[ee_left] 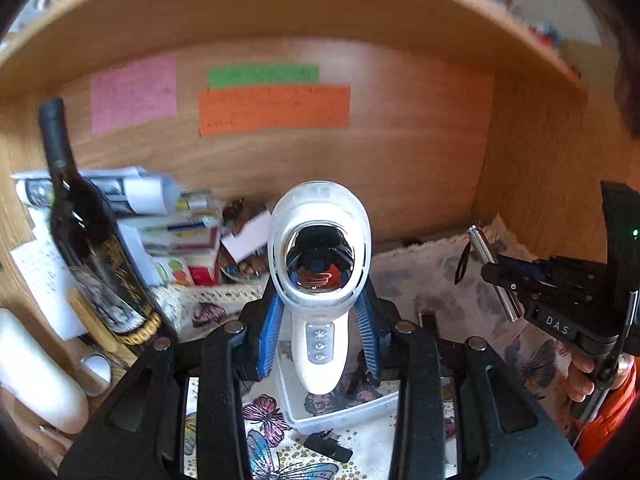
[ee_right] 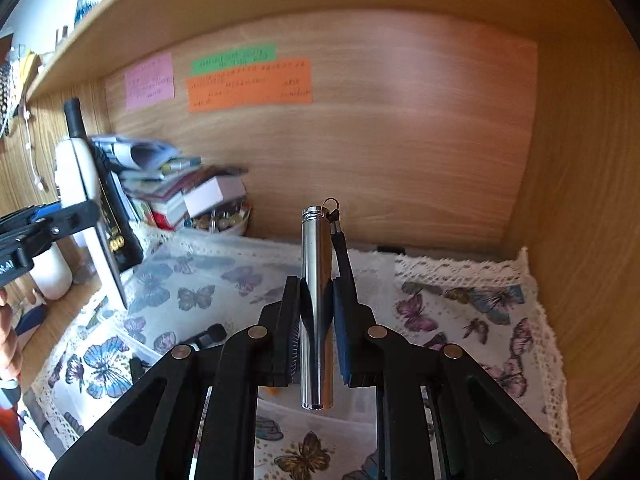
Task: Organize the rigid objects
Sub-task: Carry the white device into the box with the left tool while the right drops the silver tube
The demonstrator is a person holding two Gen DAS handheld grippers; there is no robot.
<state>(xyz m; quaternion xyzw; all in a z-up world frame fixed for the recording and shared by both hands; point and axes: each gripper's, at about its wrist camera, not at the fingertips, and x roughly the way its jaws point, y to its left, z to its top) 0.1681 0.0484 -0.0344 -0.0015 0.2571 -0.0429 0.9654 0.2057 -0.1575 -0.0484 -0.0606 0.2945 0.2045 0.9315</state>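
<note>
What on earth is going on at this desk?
A person is tidying it with a handheld gripper in each hand. The left gripper is clamped on a white handheld device, held upright above a clear plastic tray. The right gripper grips a silver metal tube over the butterfly cloth.

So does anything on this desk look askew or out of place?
The pile of papers and boxes at the back left is heaped unevenly, some sticking out. The wine bottle appears tilted, possibly from lens distortion. Nothing looks spilled or broken.
</note>
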